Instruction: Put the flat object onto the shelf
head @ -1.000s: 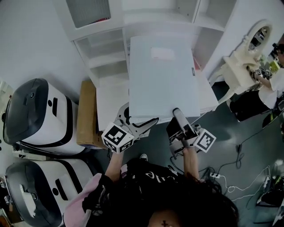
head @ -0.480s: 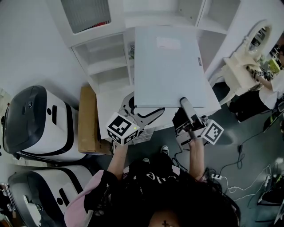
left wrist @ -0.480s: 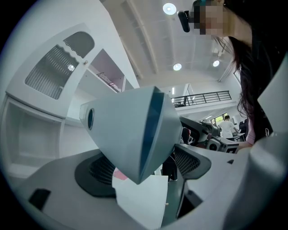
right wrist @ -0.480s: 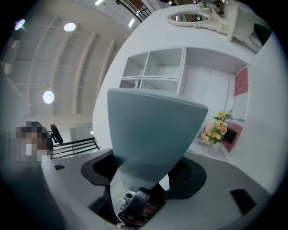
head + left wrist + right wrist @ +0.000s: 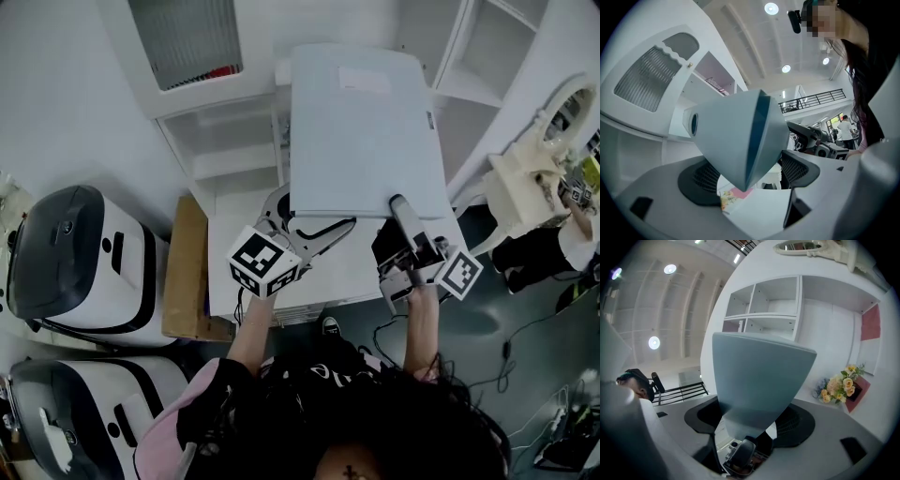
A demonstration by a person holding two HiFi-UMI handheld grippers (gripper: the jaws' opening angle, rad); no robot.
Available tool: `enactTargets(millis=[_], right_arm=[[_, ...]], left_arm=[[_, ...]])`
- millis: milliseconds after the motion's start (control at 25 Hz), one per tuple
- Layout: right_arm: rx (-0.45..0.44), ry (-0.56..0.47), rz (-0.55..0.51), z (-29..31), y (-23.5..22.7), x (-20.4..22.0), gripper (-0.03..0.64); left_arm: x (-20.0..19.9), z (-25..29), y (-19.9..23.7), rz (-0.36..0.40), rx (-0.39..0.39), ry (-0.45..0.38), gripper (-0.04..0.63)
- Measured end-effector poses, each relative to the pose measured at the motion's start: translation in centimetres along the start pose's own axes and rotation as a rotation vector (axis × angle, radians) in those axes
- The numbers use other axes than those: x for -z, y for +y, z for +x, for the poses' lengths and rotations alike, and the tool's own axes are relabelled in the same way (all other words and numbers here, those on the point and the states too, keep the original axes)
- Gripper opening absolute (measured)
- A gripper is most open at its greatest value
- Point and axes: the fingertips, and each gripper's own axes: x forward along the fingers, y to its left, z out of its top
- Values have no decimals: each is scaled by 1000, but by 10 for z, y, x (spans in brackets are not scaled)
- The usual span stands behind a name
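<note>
**Flat folder carried toward the shelf, gripped at its near edge**

Compared with the view a second earlier, the flat folder (image 5: 361,131) has travelled forward, away from the person. Its far edge now overlaps the open compartments of the white shelf (image 5: 230,141), and both grippers have advanced with it. The folder is held clear above the white surface (image 5: 234,267) and looks roughly level in the head view. The left gripper (image 5: 305,217) has its fingers closed on the near left corner; the left gripper view shows that corner wedged between the two pads (image 5: 701,180). The right gripper (image 5: 401,208) clamps the near right part of the same edge. The folder's long axis runs from the fingers straight toward the shelf, so all of it lies ahead of both grippers, and neither gripper is distinctly nearer the shelf. The coming move is probably a forward push along that axis, far edge leading; which compartment it will enter cannot be told
</note>
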Motion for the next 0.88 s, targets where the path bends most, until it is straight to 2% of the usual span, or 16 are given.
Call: enactTargets(millis=[320, 880], right_arm=[[-19, 33, 34, 35, -34, -48, 314], [-7, 40, 148, 72, -81, -87, 316]], left_arm=[[-5, 49, 40, 5, -55, 3, 408], [5, 84, 82, -55, -175, 35, 408]])
